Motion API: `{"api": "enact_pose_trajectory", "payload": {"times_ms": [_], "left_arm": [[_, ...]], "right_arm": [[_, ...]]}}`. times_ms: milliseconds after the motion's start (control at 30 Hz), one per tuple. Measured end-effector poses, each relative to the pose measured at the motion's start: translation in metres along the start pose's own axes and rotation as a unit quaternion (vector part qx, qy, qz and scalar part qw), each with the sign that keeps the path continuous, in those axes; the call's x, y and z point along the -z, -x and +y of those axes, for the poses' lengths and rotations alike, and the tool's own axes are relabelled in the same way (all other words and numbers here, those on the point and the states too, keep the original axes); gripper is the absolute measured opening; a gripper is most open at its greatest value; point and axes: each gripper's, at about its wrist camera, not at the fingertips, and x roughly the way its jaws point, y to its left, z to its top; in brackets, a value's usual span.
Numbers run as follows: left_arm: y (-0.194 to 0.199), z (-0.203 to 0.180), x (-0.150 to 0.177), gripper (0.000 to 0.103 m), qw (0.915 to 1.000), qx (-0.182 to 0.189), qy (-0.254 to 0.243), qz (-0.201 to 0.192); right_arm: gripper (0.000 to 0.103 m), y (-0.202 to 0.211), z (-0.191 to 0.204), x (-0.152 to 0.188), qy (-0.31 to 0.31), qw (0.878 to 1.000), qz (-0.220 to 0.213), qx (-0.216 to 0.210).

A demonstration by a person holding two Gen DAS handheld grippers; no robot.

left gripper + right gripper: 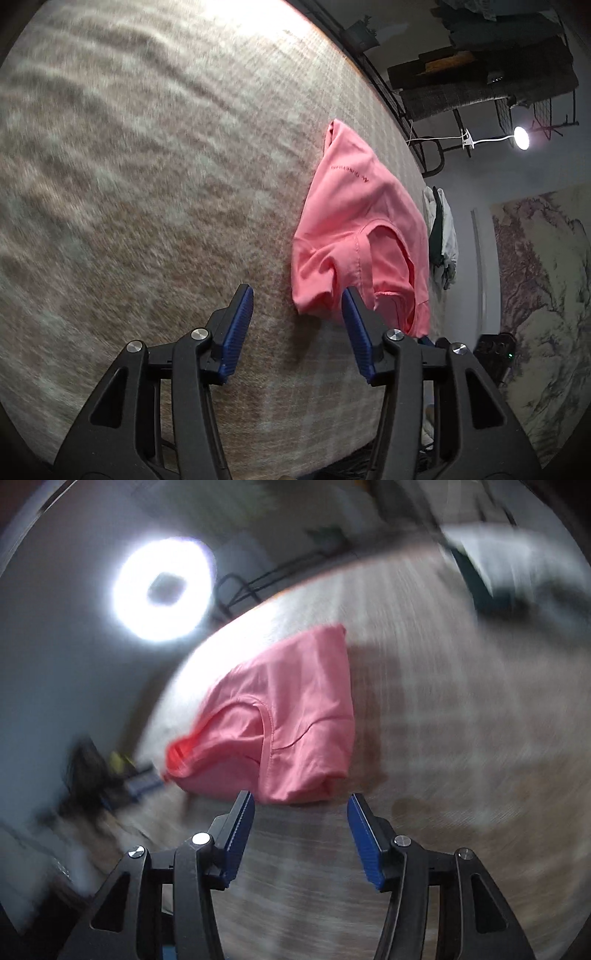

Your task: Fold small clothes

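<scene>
Pink T-shirt (354, 229), folded, lies near the far edge of a beige woven surface (147, 184), perhaps a bed. Left hand-held gripper (297, 299) and right hand-held gripper (301, 805) both stand apart, holding nothing.

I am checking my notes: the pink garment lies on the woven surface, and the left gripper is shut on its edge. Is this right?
Not quite. The pink garment does lie on the woven surface, but the left gripper is open: its blue fingers stand apart and nothing is pinched between them. The left wrist view shows this.
</scene>
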Motion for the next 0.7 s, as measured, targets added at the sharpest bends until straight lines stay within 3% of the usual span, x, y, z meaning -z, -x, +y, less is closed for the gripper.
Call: {"api": "enact_pose_trajectory", "payload": {"times_ms": [100,133,167,200,233,267,367,433,533,700], "left_arm": [[-0.007,-0.002,0.003,0.05,0.9999,0.011,0.006,0.009],[-0.009,-0.005,0.003,0.05,0.9999,0.011,0.0,0.009],[-0.009,-0.007,0.003,0.041,0.9999,0.01,-0.005,0.006],[-0.009,-0.012,0.002,0.016,0.9999,0.008,-0.014,0.004],[-0.009,-0.016,0.001,0.007,0.9997,0.001,-0.024,0.006],[-0.008,-0.02,0.0,0.003,0.9995,-0.006,-0.032,0.002],[0.005,-0.036,0.002,0.001,0.9978,-0.006,-0.063,-0.019],[0.011,-0.042,0.002,0.001,0.9971,0.003,-0.071,-0.025],[0.009,-0.045,0.006,0.001,0.9942,-0.028,-0.101,-0.026],[-0.005,-0.032,0.01,0.0,0.9944,-0.054,-0.09,-0.008]], "right_arm": [[0.053,-0.019,-0.006,0.0,-0.043,0.998,0.016,-0.036],[0.046,-0.026,-0.004,0.0,-0.041,0.998,0.023,-0.035],[0.04,-0.03,-0.003,0.0,-0.039,0.998,0.026,-0.032],[0.028,-0.036,-0.002,0.0,-0.038,0.998,0.028,-0.03],[0.011,-0.039,-0.002,-0.002,-0.042,0.998,0.029,-0.036],[0.003,-0.038,-0.005,-0.002,-0.05,0.997,0.031,-0.049],[0.0,-0.034,0.001,-0.005,-0.054,0.996,0.025,-0.066],[0.0,-0.021,0.005,-0.009,-0.063,0.993,0.011,-0.099],[0.0,-0.004,0.009,-0.012,-0.058,0.99,-0.01,-0.13],[0.0,-0.031,-0.008,-0.005,-0.082,0.993,0.029,-0.085]]}}
